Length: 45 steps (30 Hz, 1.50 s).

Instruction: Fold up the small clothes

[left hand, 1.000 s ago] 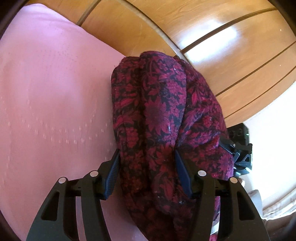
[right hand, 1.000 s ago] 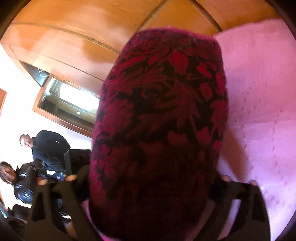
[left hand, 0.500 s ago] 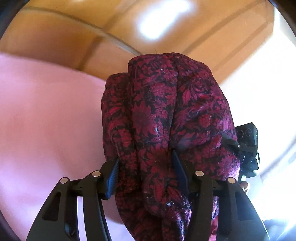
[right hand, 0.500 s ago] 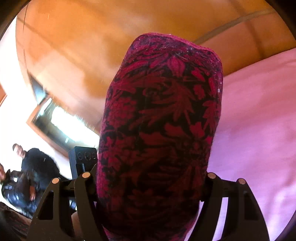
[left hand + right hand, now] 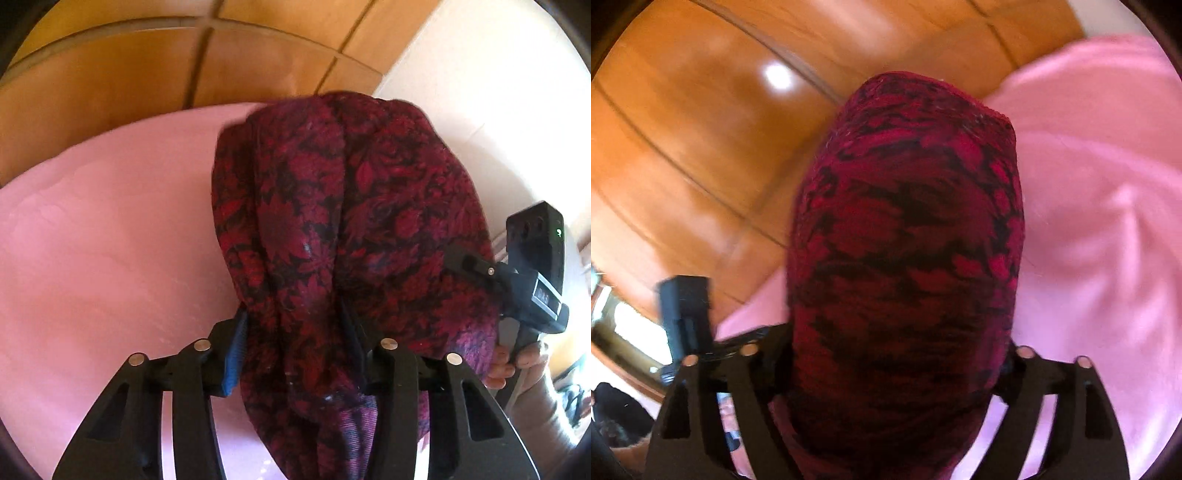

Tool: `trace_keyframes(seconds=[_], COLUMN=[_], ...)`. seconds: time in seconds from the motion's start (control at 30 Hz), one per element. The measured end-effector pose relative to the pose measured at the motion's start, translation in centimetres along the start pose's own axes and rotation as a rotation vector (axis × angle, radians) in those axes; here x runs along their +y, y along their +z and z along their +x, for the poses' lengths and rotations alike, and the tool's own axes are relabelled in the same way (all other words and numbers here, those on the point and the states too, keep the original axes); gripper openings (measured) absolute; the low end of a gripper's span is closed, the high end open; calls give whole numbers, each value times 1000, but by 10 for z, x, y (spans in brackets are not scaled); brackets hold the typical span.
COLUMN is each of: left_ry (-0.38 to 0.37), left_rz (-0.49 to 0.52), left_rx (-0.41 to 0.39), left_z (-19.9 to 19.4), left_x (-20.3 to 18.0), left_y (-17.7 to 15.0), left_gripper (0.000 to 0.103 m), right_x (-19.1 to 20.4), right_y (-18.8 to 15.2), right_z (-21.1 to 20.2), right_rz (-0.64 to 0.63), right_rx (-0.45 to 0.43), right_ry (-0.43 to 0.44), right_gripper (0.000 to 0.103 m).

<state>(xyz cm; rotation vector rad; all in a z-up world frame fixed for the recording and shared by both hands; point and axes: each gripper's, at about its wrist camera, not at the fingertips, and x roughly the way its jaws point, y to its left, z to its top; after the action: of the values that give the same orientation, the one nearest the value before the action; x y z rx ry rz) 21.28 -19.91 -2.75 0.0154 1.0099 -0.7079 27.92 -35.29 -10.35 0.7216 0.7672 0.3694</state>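
- Filling the left half of the left wrist view, a pink cloth-covered surface (image 5: pixel 110 240) spreads under orange wooden panels (image 5: pixel 129 77) at the upper left.
- At centre, the dark red floral-patterned fabric garment (image 5: pixel 332 221) hangs bunched, off the pink surface, pinched between the narrowed jaws of the left tool (image 5: pixel 295 336).
- At the right edge, the right tool (image 5: pixel 476 269) bites into the garment's far side.
- In the right wrist view, the garment (image 5: pixel 905 240) fills the centre and covers the right tool's jaws, which appear clamped on it.
- Judging by its drape, the cloth is light, limp and soft; gripping corners or hems would likely spread it flat.
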Motion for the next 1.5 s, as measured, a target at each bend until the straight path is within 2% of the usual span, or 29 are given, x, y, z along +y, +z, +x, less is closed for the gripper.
trace_keyframes(seconds=[0.1,0.17,0.2,0.27,0.33,0.4,0.47,0.53,0.6,0.7,0.83,0.87,0.93,1.0,1.13,1.27,1.33,1.5], left_ry=[10,46,63,91,114,135,163,174,175,187,195,198,206,227,268,291,303,306], left_rz=[-25,-14,-13,-26,-40,-50,-55,-59,-68,-71,-92,-105,-108,-93,-65,-53,-43,-43], left_rx=[-29,-46,-54,-74,-89,-91,-82,-68,-54,-68,-118,-128,-140,-164,-198,-219,-226,-227], left_z=[-5,-6,-6,-6,-11,-12,-8,-4,4,6,2,-2,-9,-16,-23,-26,-27,-23], left_x=[-7,-12,-13,-20,-28,-25,-26,-25,-21,-20,-25,-25,-27,-31,-38,-41,-43,-41], left_y=[-2,-6,-6,-10,-18,-16,-8,0,11,10,-7,-9,-11,-14,-20,-24,-26,-24], left_gripper=[44,44,44,44,44,44,44,44,44,44,44,46,48,52,52,52,52,52], right_x=[-13,5,14,40,64,79,100,97,85,75,74,75,81,90,100,105,105,108], right_y=[-9,-11,-11,-11,-7,3,8,17,26,34,20,23,24,16,-9,-38,-51,-70], right_z=[-18,-42,-53,-76,-79,-60,-15,21,48,48,42,38,22,4,-30,-53,-54,-44], right_rz=[41,-15,-44,-103,-166,-195,-233,-254,-240,-226,-278,-272,-257,-249,-249,-252,-264,-277], right_rx=[-28,-111,-145,-213,-222,-184,-120,-79,-62,-52,-98,-106,-136,-167,-216,-232,-231,-197], right_ry=[-20,-120,-151,-194,-206,-224,-315,-417,-467,-456,-453,-446,-407,-386,-389,-397,-415,-441], right_gripper=[93,80,68,62,55,53,53,54,54,56,58,60,73,74,74,64,55,53])
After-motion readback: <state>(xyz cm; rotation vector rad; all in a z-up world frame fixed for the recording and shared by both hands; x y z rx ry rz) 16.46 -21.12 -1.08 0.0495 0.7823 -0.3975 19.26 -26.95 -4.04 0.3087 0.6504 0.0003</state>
